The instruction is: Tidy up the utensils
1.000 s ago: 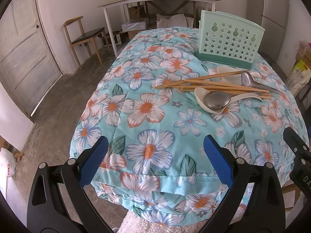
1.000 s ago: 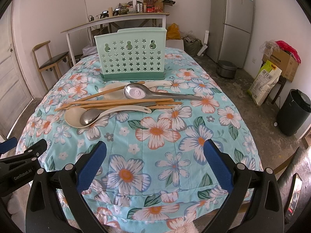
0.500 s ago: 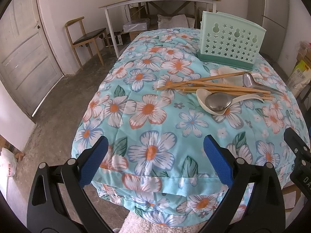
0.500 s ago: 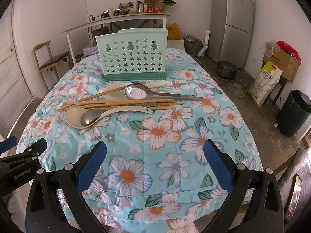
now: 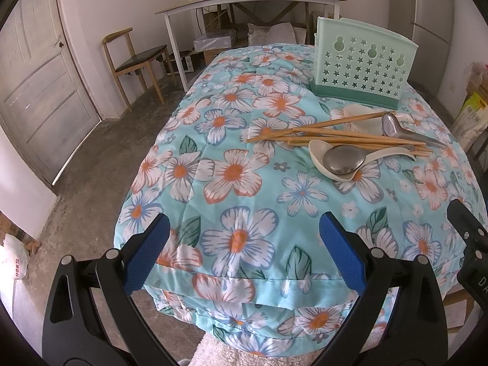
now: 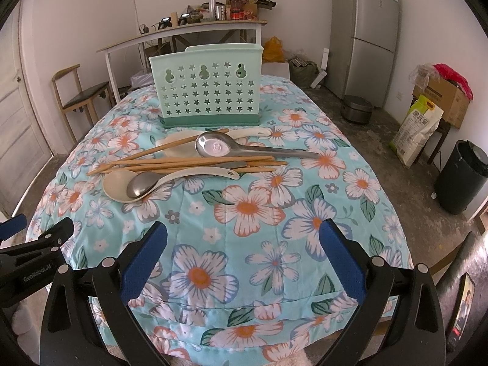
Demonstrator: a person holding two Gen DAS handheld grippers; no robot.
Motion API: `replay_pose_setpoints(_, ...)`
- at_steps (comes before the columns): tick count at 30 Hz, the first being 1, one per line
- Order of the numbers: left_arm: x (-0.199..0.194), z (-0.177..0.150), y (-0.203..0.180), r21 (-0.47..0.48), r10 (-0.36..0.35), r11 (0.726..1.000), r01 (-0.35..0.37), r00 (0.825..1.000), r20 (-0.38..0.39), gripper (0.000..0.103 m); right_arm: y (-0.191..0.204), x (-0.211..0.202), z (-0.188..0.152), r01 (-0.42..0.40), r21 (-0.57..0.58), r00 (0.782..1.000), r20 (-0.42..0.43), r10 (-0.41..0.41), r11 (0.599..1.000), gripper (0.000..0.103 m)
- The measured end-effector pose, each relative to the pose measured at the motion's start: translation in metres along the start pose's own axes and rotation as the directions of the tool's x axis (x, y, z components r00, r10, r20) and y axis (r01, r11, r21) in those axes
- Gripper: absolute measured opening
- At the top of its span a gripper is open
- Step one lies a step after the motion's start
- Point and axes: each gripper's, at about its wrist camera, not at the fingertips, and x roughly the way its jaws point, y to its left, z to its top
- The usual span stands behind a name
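My pads [image 6: 143, 256] blue, frames black. Cloth [image 6: 259, 213] turquoise w/ white-orange flowers, green leaves. Caddy [image 6: 207, 91] mint, star holes, darker green base. Chopsticks [image 6: 195, 162] tan; spoons cream [image 6: 117, 186] & silver [image 6: 213, 146].

I can't see inside the holder [image 6: 208, 91], the lower steel spoon's [image 6: 143, 184] handle is hidden under the chopsticks [image 6: 195, 162], and the shelf clutter [image 6: 231, 9] is too small to identify.

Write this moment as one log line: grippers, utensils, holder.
left gripper: open, empty | right gripper: open, empty | wooden chopsticks and spoons: piled on floral cloth | mint-green star-perforated plastic holder: upright behind pile
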Motion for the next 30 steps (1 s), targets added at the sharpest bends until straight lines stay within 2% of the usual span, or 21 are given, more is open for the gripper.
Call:
replay_pose_setpoints(13, 0.003, -0.005, -0.007, -0.003, 0.004, 1.0, -0.004, 1.0, -0.005, 0.095, 0.002, 0.004, 0.0, -0.002, -0.003, 1.0, -0.007, 0.002, 1.0, 0.097)
replay_pose_setpoints(17, 0.013, -0.006, -0.01, 0.001, 0.002, 1.0, -0.002, 1.0, -0.025, 0.095, 0.001, 0.012, -0.001, -0.003, -0.004, 1.0, -0.021, 0.003, 1.0, 0.097)
replay_pose_setpoints(21, 0.025, -0.007, -0.013, 0.02, -0.031, 0.999, 0.032, 0.998, -0.058, 0.095, 0.002, 0.029, -0.004, -0.006, -0.013, 0.999, -0.053, 0.005, 1.0, 0.097)
replay_pose_setpoints(25, 0.035, -0.007, -0.016, 0.024, -0.055, 0.998, 0.057, 0.996, -0.073, 0.095, 0.01, 0.04, -0.006, -0.039, -0.05, 0.998, -0.058, 0.036, 0.998, 0.097)
replay_pose_setpoints(28, 0.043, -0.006, -0.016, 0.009, -0.057, 0.998, 0.057, 0.996, -0.072, 0.095, 0.021, 0.052, -0.014, -0.06, -0.114, 0.998, -0.029, 0.057, 0.992, 0.097)
replay_pose_setpoints(30, 0.048, -0.004, -0.014, -0.005, -0.062, 0.998, 0.062, 0.996, -0.07, 0.095, 0.025, 0.062, -0.02, -0.08, -0.147, 0.996, -0.053, 0.073, 0.986, 0.097)
